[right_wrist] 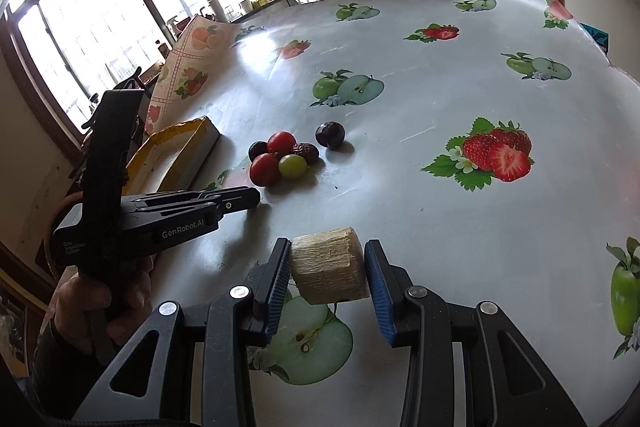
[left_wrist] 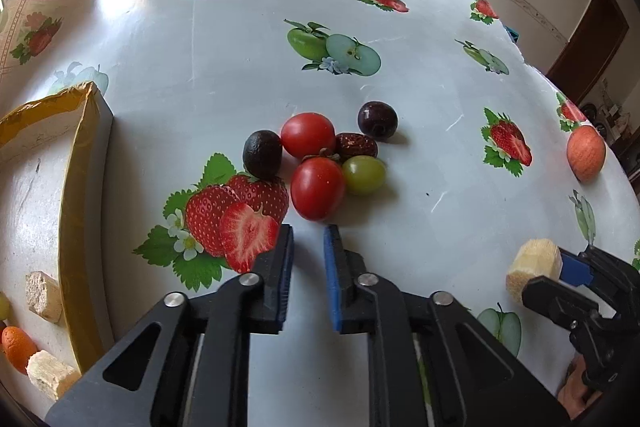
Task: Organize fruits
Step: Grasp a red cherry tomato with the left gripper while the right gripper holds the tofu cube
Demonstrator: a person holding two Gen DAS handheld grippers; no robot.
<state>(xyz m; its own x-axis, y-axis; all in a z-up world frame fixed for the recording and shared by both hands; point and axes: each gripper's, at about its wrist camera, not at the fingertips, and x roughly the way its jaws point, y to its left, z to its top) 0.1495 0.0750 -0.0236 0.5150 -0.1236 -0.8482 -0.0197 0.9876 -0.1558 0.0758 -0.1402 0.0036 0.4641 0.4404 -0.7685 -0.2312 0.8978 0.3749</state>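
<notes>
A cluster of small fruits lies mid-table: two red tomatoes (left_wrist: 317,187), a green grape (left_wrist: 364,174), a dark wrinkled date (left_wrist: 356,145), a black oval fruit (left_wrist: 262,154) and a dark plum (left_wrist: 377,120) a little apart. My left gripper (left_wrist: 308,233) is open and empty, just short of the near tomato. My right gripper (right_wrist: 327,259) is shut on a pale sugarcane chunk (right_wrist: 330,264), held just above the table; the chunk also shows in the left wrist view (left_wrist: 534,269). The cluster shows in the right wrist view (right_wrist: 280,157).
A shallow tray with a yellow taped rim (left_wrist: 76,163) stands at the left, holding sugarcane pieces (left_wrist: 44,295), an orange fruit (left_wrist: 18,347) and a grape. A peach-coloured fruit (left_wrist: 586,154) sits near the table's right edge. The tablecloth carries printed fruits.
</notes>
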